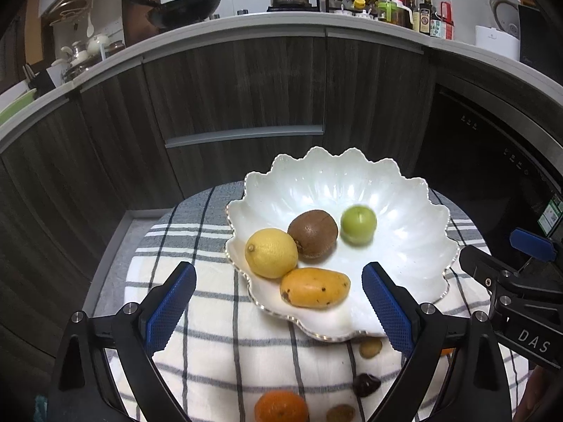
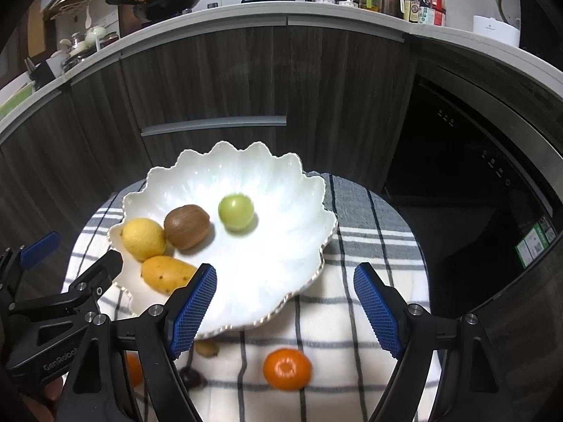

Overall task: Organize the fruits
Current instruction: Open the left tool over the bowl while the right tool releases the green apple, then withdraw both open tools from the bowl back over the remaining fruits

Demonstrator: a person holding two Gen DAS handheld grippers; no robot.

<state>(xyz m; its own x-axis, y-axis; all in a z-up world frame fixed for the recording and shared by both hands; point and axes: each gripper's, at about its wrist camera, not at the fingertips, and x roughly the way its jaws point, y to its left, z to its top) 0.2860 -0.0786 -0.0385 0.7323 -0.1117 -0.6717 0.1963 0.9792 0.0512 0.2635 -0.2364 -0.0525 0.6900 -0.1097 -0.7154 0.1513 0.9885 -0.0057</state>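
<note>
A white scalloped dish (image 1: 397,193) (image 2: 281,274) sits on a plaid-covered round table. In it lie a lemon (image 1: 271,252) (image 2: 143,239), a kiwi (image 1: 313,234) (image 2: 187,227), a small mango (image 1: 314,287) (image 2: 167,274) and a blurred green fruit (image 1: 358,224) (image 2: 235,211). On the cloth in front lie an orange (image 2: 287,368) (image 1: 280,406), a dark date (image 1: 366,385) (image 2: 190,377) and a small brown fruit (image 1: 370,347) (image 2: 207,348). My left gripper (image 1: 279,313) is open and empty above the dish's near rim. My right gripper (image 2: 285,311) is open and empty over the rim, above the orange.
The table cloth (image 1: 211,351) (image 2: 369,246) covers a small round table. Dark wood kitchen cabinets (image 1: 228,88) stand behind, with a counter holding a wok (image 1: 183,8), a pot and bottles. A dark appliance front (image 2: 475,176) is at the right.
</note>
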